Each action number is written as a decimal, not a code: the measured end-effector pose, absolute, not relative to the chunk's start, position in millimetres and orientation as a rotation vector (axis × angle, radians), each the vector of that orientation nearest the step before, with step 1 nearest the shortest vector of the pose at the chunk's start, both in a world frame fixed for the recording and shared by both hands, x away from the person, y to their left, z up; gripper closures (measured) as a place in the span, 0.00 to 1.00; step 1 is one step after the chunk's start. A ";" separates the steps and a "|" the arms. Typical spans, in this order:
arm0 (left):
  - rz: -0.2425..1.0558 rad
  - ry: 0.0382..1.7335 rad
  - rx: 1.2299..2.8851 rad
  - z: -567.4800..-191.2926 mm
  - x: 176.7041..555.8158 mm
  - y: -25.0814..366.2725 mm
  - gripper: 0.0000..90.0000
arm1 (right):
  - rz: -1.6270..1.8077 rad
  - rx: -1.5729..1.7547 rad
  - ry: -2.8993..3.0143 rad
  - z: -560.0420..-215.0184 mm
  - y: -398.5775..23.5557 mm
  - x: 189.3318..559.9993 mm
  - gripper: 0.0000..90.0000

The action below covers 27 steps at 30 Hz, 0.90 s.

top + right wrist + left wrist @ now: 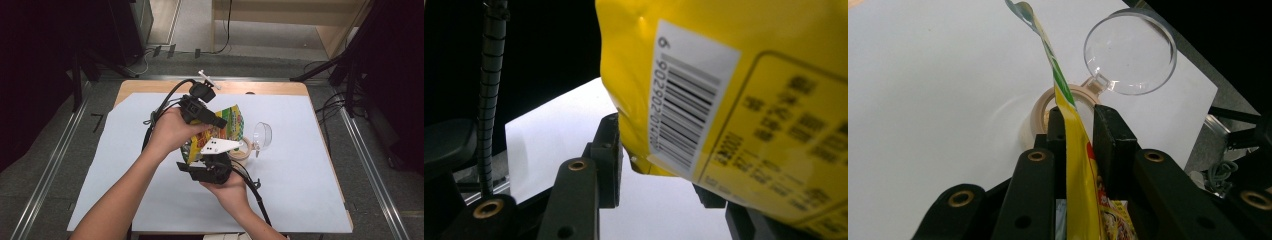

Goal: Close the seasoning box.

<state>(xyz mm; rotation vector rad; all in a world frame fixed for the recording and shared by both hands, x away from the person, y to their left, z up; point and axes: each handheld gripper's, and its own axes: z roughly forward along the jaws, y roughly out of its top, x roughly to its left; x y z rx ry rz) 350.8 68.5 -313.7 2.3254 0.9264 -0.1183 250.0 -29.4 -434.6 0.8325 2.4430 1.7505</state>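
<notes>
A yellow snack bag (231, 120) hangs in the air above the white sheet, held between both grippers. My left gripper (219, 121) comes in from the upper left and is shut on the bag's thin upper edge (1074, 150), with a black jaw on either side (1080, 116). My right gripper (206, 157) rises from below with the bag's fuller lower part and its barcode label (689, 100) wedged between the jaws (656, 160). Its right jaw is mostly hidden behind the bag.
A beige tape roll (243, 151) lies on the white sheet (300, 165) just under the bag. A clear plastic scoop (262, 135) rests against its right side, also seen in the left gripper view (1130, 52). The wooden table edge (150, 86) runs along the back.
</notes>
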 end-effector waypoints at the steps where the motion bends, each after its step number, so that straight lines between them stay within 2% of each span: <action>1: -0.123 0.936 2.320 -314.2 352.1 69.1 0.87 | 1.748 0.833 2.436 -434.2 -29.8 250.0 0.70; 27: -0.125 0.938 2.325 -315.0 354.7 67.3 0.87 | 1.742 0.827 2.426 -432.5 -31.2 249.8 0.70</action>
